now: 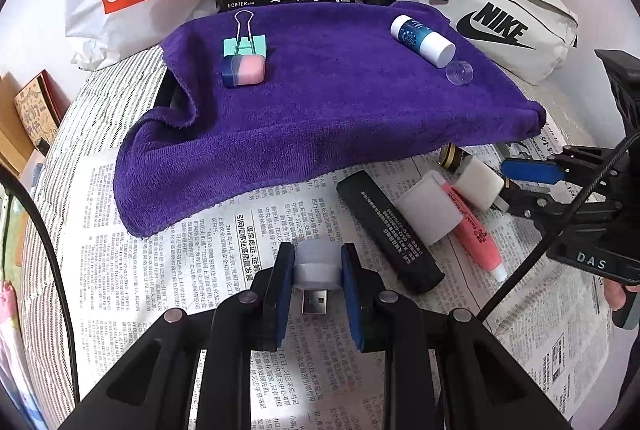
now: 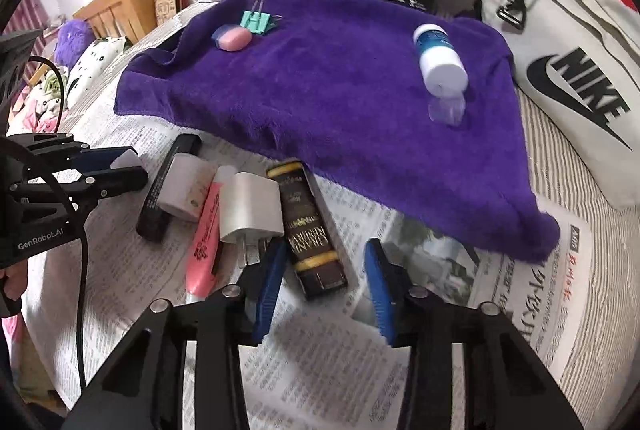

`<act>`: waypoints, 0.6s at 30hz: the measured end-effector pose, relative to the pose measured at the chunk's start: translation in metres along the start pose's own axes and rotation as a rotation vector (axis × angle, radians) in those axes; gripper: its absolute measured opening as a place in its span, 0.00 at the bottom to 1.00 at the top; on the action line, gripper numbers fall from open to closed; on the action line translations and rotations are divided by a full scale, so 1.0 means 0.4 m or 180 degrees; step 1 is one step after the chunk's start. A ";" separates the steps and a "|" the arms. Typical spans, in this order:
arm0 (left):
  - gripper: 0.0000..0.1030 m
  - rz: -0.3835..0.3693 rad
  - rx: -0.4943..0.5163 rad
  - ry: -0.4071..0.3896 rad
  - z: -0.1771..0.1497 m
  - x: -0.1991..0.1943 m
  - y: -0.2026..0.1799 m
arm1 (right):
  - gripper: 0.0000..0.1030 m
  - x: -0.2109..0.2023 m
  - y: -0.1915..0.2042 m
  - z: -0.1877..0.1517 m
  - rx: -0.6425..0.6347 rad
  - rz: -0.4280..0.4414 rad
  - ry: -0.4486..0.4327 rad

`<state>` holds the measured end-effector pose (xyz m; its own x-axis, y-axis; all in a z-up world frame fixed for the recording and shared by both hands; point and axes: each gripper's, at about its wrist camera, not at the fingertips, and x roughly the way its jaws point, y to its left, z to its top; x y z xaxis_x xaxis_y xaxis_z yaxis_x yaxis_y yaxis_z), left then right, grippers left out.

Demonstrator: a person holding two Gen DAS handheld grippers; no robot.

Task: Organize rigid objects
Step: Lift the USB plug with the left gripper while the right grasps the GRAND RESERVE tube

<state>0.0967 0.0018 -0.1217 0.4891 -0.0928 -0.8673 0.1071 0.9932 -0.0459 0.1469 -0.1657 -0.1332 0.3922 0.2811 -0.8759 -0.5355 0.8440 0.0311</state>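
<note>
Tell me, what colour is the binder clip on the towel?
The binder clip is mint green with silver wire handles, clearest in the right wrist view.

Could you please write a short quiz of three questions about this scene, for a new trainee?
1. True or false: the left claw is shut on the white USB light.
2. Which lies on the purple towel? A) pink tube B) binder clip C) black stick
3. Fill in: the right claw is ___ around the brown-and-gold box.

Key: 1 true; 2 B, the binder clip; 3 open.
</note>
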 end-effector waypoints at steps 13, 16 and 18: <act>0.22 0.0013 -0.0009 -0.0015 -0.005 0.002 -0.003 | 0.25 -0.081 -0.069 -0.133 0.0514 0.0129 0.0134; 0.22 0.0017 -0.0001 -0.0011 -0.004 0.001 -0.003 | 0.25 -0.086 -0.060 -0.143 0.0463 0.0127 0.0146; 0.22 0.0013 -0.0005 0.0001 -0.002 0.000 -0.002 | 0.25 -0.079 -0.058 -0.133 0.0454 0.0118 0.0145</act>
<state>0.0959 0.0012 -0.1223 0.4893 -0.0887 -0.8676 0.1038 0.9937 -0.0431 0.1071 -0.2185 -0.1318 0.3382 0.2950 -0.8937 -0.4361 0.8906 0.1290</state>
